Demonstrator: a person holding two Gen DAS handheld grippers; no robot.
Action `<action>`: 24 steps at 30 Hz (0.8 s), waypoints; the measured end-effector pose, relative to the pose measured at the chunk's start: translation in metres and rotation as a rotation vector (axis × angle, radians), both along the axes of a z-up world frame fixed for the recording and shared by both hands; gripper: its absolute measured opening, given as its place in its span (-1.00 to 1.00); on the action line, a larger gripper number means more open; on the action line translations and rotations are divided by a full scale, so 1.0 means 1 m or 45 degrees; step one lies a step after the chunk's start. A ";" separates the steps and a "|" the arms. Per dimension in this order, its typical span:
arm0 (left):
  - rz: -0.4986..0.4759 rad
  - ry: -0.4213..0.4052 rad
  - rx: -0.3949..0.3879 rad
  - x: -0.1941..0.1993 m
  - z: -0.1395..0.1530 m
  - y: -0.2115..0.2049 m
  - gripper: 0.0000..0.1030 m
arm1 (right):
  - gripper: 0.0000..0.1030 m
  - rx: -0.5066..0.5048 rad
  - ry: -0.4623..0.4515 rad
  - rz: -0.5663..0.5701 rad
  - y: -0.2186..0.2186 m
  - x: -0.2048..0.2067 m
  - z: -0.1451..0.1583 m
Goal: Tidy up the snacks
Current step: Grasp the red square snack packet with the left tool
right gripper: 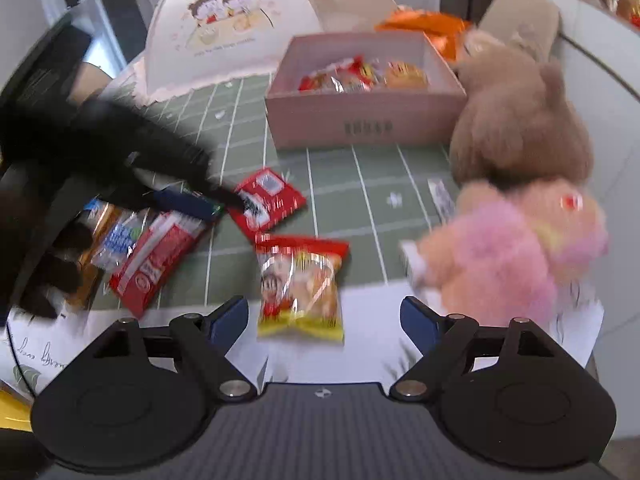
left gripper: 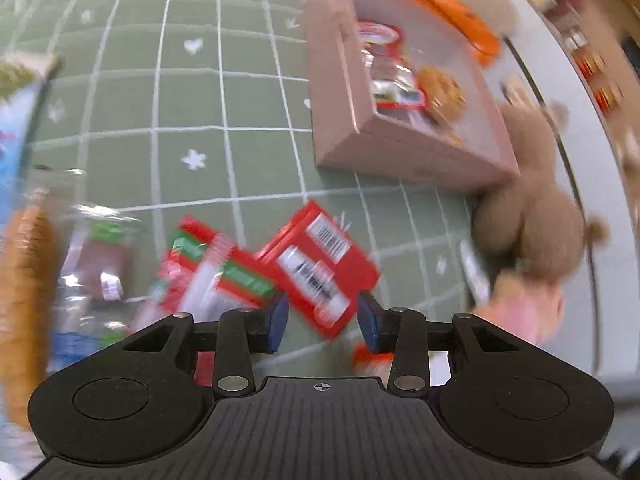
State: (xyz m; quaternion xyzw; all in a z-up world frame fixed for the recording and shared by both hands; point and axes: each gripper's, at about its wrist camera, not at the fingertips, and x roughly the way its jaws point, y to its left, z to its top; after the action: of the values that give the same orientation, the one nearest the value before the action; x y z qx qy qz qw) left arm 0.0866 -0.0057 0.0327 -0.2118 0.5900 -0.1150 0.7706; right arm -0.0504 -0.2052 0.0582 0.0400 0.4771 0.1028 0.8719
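Note:
My left gripper (left gripper: 324, 322) hangs low over a red snack packet (left gripper: 320, 268) that lies flat on the green checked cloth (left gripper: 192, 92). The packet's near corner sits between the blue pads, and the jaws stand apart. In the right wrist view one dark left fingertip (right gripper: 234, 199) reaches the same red packet (right gripper: 268, 200). My right gripper (right gripper: 324, 320) is wide open just short of a yellow and red snack bag (right gripper: 300, 284), and holds nothing. A pink box (right gripper: 360, 120), also in the left wrist view (left gripper: 400, 156), holds several snacks (right gripper: 360, 74).
More packets are piled at the left (right gripper: 160, 248), among them a red and green one (left gripper: 216, 272). A brown plush bear (right gripper: 520, 120) and a pink plush toy (right gripper: 508, 256) crowd the right side. An orange bag (right gripper: 424, 24) and a white cartoon lid (right gripper: 228, 24) stand behind the box.

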 end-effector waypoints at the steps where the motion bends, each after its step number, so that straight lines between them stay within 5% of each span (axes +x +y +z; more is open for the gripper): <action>1: 0.025 -0.007 0.028 0.005 -0.001 -0.005 -0.29 | 0.63 0.005 0.006 -0.006 -0.001 -0.002 -0.001; 6: -0.026 -0.091 0.169 0.024 0.004 -0.036 -0.26 | 0.64 0.014 0.034 -0.038 -0.005 -0.010 -0.009; 13: -0.456 -0.354 0.521 0.016 0.002 -0.100 -0.21 | 0.65 0.018 0.082 -0.072 -0.012 -0.007 -0.022; 19: -0.514 -0.413 0.577 -0.015 -0.001 -0.072 -0.08 | 0.65 0.019 0.056 -0.032 -0.011 0.002 -0.019; 24: -0.442 -0.388 0.504 -0.050 0.002 -0.025 -0.06 | 0.65 0.024 0.038 0.038 0.003 0.018 -0.018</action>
State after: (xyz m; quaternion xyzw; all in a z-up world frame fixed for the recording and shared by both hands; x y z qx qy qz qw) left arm 0.0364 -0.0308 0.0344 0.0663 0.5060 -0.1583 0.8453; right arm -0.0329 -0.2023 0.0400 0.0425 0.4897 0.1195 0.8626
